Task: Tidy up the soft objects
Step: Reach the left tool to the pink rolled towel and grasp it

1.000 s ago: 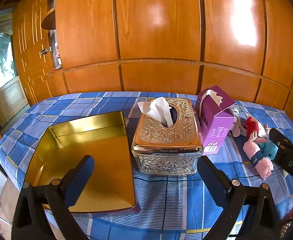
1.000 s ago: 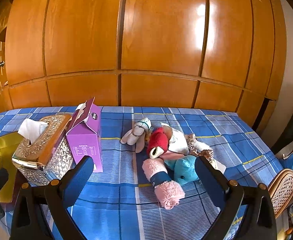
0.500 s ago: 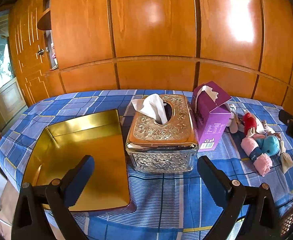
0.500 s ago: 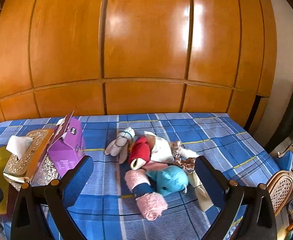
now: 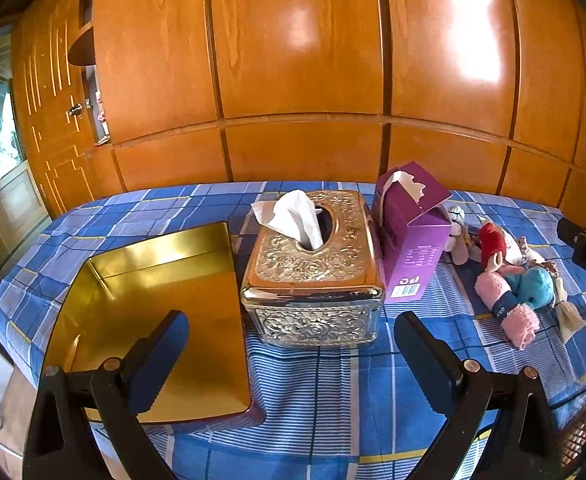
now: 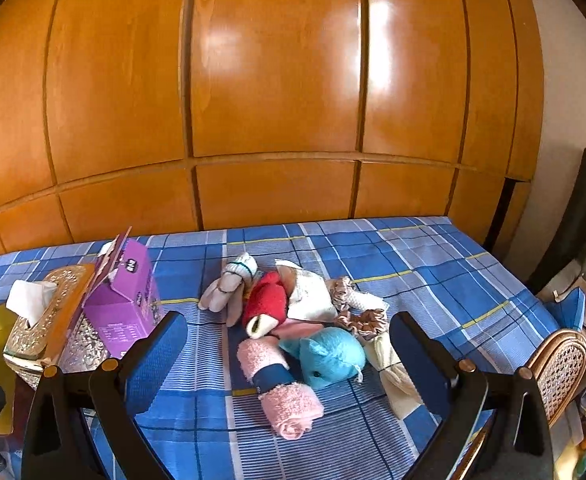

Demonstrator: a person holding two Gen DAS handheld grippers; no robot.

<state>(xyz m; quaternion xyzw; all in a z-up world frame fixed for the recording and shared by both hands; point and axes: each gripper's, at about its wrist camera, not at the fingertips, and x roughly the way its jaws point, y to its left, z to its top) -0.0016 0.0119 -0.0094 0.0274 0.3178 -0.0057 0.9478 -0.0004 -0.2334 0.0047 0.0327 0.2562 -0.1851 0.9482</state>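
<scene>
Soft toys (image 6: 293, 328) beyond right gripper's (image 6: 289, 356) spread fingers (image 6: 155, 354).

On the blue checked surface (image 5: 317, 396) before my left claw (image 5: 291, 360), the shallow gold metal tray (image 5: 153, 304) lies leftmost. Right of it stands the embossed silver tissue box (image 5: 313, 276), the purple cardboard tissue carton (image 5: 411, 236) touching its right side. Further right, before my right claw (image 6: 289, 364), lies the heap of soft toys and rolled cloths (image 6: 301, 332).
</scene>
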